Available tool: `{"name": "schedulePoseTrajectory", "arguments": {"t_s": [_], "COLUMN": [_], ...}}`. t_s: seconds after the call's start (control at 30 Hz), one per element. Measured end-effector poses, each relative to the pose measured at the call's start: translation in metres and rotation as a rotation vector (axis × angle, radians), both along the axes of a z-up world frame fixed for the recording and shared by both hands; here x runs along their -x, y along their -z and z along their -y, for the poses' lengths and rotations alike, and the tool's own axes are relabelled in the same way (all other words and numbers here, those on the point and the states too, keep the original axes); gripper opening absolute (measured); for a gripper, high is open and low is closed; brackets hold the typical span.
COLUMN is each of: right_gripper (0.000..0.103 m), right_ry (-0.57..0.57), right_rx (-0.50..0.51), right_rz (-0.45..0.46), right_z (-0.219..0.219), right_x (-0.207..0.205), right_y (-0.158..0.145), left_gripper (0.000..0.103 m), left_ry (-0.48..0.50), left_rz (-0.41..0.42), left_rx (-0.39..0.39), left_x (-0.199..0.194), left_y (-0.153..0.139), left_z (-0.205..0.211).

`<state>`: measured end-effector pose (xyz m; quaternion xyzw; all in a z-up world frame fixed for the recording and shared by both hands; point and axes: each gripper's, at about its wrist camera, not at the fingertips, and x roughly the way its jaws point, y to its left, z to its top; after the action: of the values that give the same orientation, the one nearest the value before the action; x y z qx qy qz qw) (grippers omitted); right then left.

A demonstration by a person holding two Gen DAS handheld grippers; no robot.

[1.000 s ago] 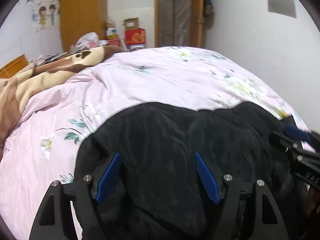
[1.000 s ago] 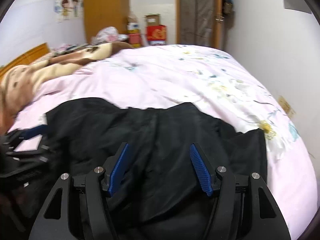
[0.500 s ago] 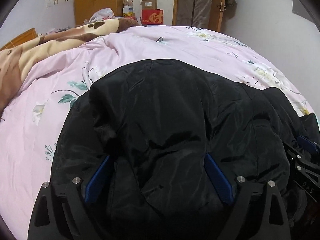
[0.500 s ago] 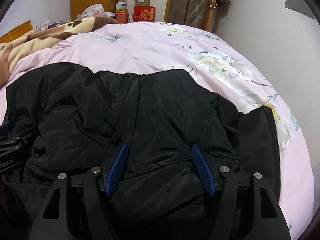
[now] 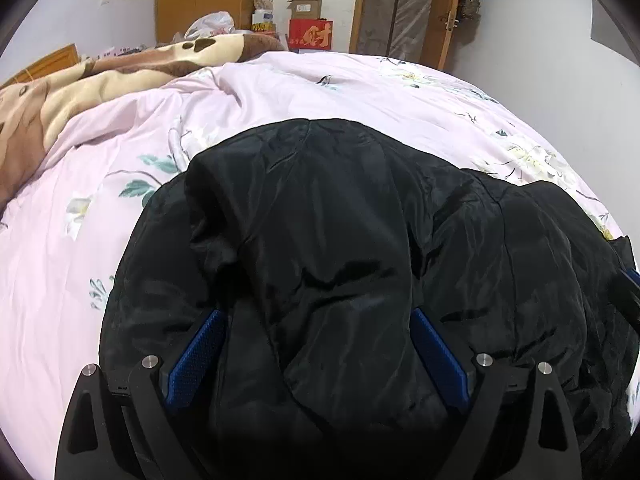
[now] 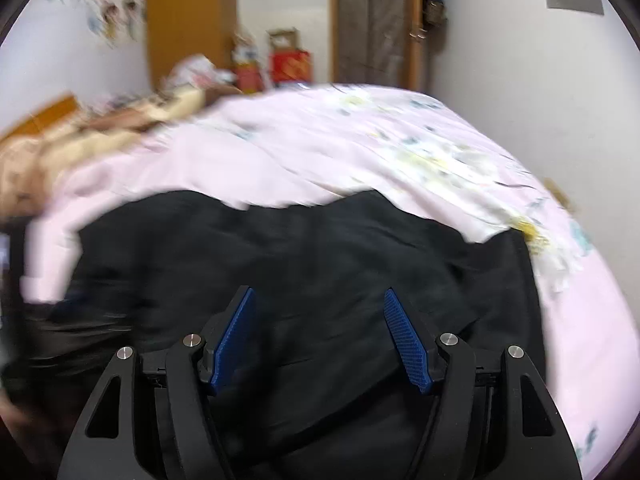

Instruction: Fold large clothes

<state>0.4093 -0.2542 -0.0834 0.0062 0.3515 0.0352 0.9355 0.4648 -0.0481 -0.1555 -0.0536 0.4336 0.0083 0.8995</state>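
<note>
Since a second ago the left tongs (image 5: 316, 344) have come down close to the black coat (image 5: 340, 240), and the coat now fills much more of the left picture. Their jaws have just been opening and now stand very wide. A thick hump of the coat sits between the blue pads (image 5: 438, 354), but the pads do not seem to squeeze it. The left pad is partly tucked behind a fold of the cloth.

The right tongs (image 6: 318, 340) have shifted too, and their picture is blurry now. Their jaws stand about half open over the coat. The blue pads (image 6: 406, 340) hold nothing, and the dark cloth shows behind the gap between them.

The black coat lies on the near part of the bed, on a pink blanket with flowers (image 5: 280, 92). It is bunched up and wrinkled, not flat. A brown and cream blanket (image 5: 100, 80) lies at the far left of the bed. Behind the bed stand a wooden wardrobe (image 5: 200, 0), a red box (image 5: 311, 34) and a door (image 5: 404, 4). A bit of the right tongs shows at the right edge of the left picture, touching the coat.
</note>
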Motion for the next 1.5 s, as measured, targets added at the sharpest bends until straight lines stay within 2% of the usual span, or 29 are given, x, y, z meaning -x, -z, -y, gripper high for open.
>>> {"name": "schedulePoseTrajectory", "arguments": {"t_s": [0.1,0.23,0.33,0.43,0.5,0.57,0.67,0.77,0.83,0.9,0.97,1.03,1.17,1.33,1.4,1.43,1.5], "right_gripper": [0.067,0.068,0.068,0.068,0.068,0.068,0.068,0.068,0.068,0.068,0.068,0.068,0.068,0.066,0.067,0.068,0.068], "right_ry": [-0.143,-0.146,-0.148,-0.142,-0.132,-0.119,-0.047,0.021,0.048,0.088,0.085,0.063,0.063,0.071,0.077,0.051,-0.081], "right_rx": [0.013,0.102,0.125,0.099,0.073,0.019,0.031,0.032,0.009,0.044,0.048,0.09,0.096,0.076,0.062,0.029,-0.035], "right_rz": [-0.061,-0.171,-0.181,-0.211,-0.24,-0.163,-0.053,-0.053,-0.075,-0.108,-0.138,-0.152,-0.147,-0.156,-0.08,-0.042,0.008], "right_z": [-0.025,-0.038,-0.041,-0.04,-0.034,-0.026,-0.013,-0.003,0.007,0.011,0.022,0.026,0.032,0.033,0.026,0.021,0.0], "right_x": [0.009,0.002,0.001,0.0,-0.004,0.0,-0.005,-0.027,-0.042,-0.054,-0.053,-0.052,-0.051,-0.04,-0.021,-0.01,0.012], "right_y": [0.013,0.055,0.056,0.052,0.039,0.015,-0.011,-0.012,-0.003,0.011,0.026,0.039,0.049,0.038,0.012,0.002,-0.013], "left_gripper": [0.095,0.095,0.095,0.094,0.094,0.094,0.094,0.094,0.094,0.077,0.079,0.081,0.081,0.082,0.082,0.082,0.082], "left_ry": [0.009,0.029,0.038,0.025,0.04,0.046,0.001,-0.02,-0.003,-0.029,-0.014,0.0,0.006,-0.003,-0.007,-0.008,-0.017], "left_rz": [-0.004,-0.014,-0.019,-0.03,-0.004,0.04,0.119,0.143,0.113,0.012,-0.033,-0.039,-0.03,-0.061,-0.066,-0.072,-0.079], "left_rx": [-0.002,0.002,-0.01,0.019,0.016,0.009,0.028,0.058,0.026,-0.02,-0.026,-0.013,-0.033,-0.014,-0.012,-0.003,0.012], "left_x": [0.003,0.005,0.008,0.013,0.015,0.015,0.006,-0.011,-0.026,-0.041,-0.045,-0.045,-0.041,-0.037,-0.036,-0.035,-0.033], "left_y": [-0.001,0.001,-0.001,-0.013,-0.027,-0.044,-0.075,-0.088,-0.079,-0.054,-0.032,-0.018,-0.011,-0.014,-0.017,-0.017,-0.016], "left_z": [0.0,-0.003,-0.003,-0.011,-0.013,-0.017,-0.027,-0.03,-0.026,-0.025,-0.03,-0.035,-0.035,-0.04,-0.042,-0.043,-0.044]}}
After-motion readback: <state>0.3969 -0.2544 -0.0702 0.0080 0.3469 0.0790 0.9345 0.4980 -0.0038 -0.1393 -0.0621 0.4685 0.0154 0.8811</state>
